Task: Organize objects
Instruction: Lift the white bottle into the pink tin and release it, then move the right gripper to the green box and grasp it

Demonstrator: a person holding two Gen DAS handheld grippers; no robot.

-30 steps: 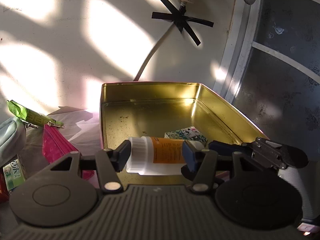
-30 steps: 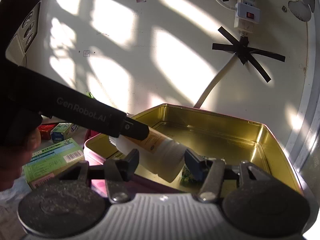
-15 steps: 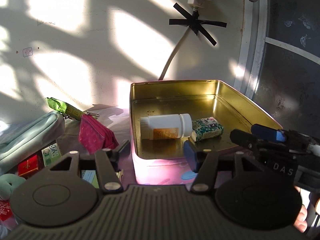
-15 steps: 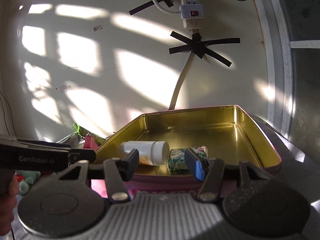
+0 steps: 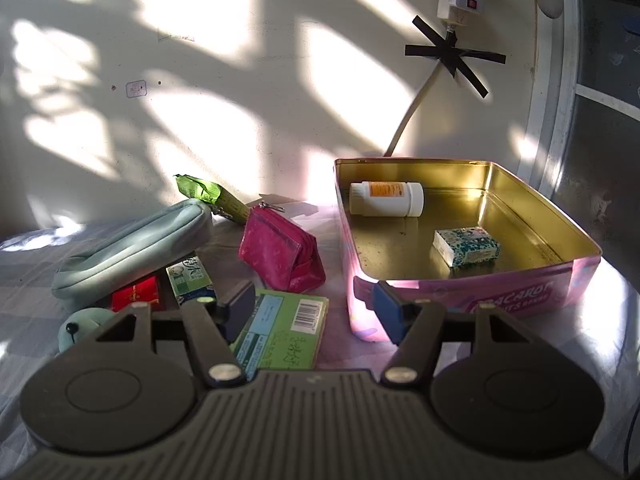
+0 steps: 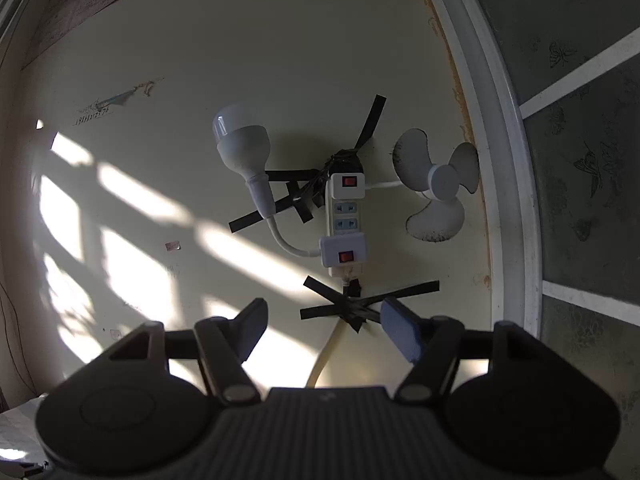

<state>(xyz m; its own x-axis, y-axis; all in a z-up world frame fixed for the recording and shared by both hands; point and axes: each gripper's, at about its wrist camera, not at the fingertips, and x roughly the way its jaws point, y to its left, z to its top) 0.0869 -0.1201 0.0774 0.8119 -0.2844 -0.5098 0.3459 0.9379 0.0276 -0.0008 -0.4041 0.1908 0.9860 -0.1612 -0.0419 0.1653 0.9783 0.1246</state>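
Two things lie inside the tin [image 5: 460,292], a white bottle [image 5: 386,199] on its side at the far left corner and a small patterned box [image 5: 467,246] nearer the middle, while the left tool [image 5: 310,312] just before the tin and the right tool [image 6: 320,330] facing the wall both spread wider, pinching nothing.

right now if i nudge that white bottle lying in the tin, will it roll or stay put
The white bottle lies on its side on the smooth floor of the tin, so it would probably roll. It seems to rest near the back wall, which should stop it soon. It looks like light plastic, likely easy to shift.
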